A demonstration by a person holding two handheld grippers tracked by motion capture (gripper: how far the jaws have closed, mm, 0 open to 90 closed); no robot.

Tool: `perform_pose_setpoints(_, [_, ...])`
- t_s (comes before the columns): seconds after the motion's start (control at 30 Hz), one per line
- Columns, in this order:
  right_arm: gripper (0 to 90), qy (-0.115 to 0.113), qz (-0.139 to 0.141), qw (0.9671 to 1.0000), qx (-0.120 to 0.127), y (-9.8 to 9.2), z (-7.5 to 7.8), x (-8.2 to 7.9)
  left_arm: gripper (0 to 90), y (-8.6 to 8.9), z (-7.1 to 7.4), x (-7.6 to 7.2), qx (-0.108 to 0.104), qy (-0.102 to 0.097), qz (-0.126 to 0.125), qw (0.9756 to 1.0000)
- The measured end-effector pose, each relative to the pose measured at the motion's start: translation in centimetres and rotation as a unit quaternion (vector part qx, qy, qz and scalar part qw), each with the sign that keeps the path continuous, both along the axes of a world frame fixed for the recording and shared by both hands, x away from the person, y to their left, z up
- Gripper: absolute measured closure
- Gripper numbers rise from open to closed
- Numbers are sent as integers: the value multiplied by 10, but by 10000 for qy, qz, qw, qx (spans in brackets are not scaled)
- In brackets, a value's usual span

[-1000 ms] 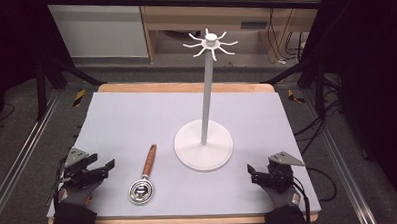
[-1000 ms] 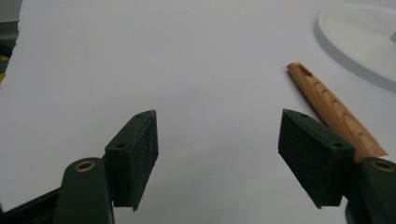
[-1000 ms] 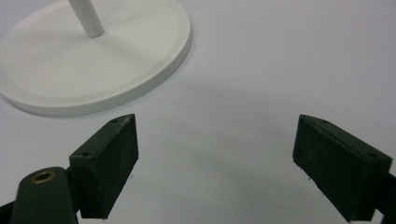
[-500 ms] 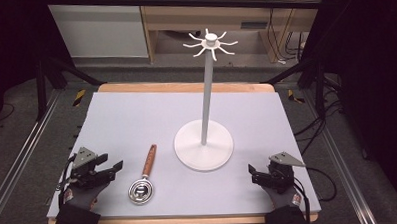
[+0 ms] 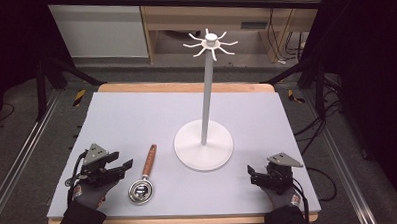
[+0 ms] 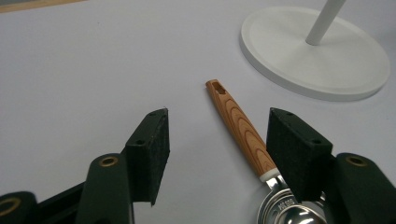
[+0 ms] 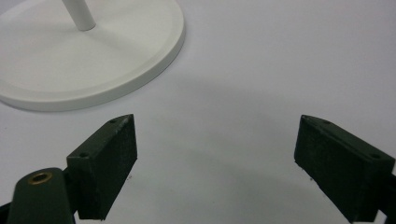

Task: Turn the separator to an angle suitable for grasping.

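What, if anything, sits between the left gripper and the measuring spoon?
Nothing visible. The left gripper has open jaws that have just been closing slightly, with bare mat between it and the measuring spoon.

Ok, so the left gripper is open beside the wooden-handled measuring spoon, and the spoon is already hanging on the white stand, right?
Not hanging: the high view shows the measuring spoon lying flat on the table, beside the white stand. The left gripper is open beside it.
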State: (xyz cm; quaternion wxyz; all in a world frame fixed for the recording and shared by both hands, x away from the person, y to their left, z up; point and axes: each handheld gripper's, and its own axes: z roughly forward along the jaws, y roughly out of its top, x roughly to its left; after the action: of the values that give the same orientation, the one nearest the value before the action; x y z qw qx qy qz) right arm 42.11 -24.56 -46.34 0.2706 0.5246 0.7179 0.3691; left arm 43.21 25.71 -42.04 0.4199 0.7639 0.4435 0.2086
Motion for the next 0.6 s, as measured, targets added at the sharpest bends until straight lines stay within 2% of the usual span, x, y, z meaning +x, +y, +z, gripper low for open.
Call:
perform_pose_setpoints(0.2, [134, 20, -14, 10000, 7, 0, 0, 0, 409, -13, 2, 5, 141, 161, -88, 9997])
perform_pose_setpoints(0.33, [132, 43, 3, 10000, -26, -1, -1, 0, 431, -21, 1, 7, 199, 197, -122, 9995])
perform_pose_setpoints(0.6, [131, 107, -10, 9999, -42, 0, -3, 1, 476, -39, -14, 16, 320, 505, -257, 9979])
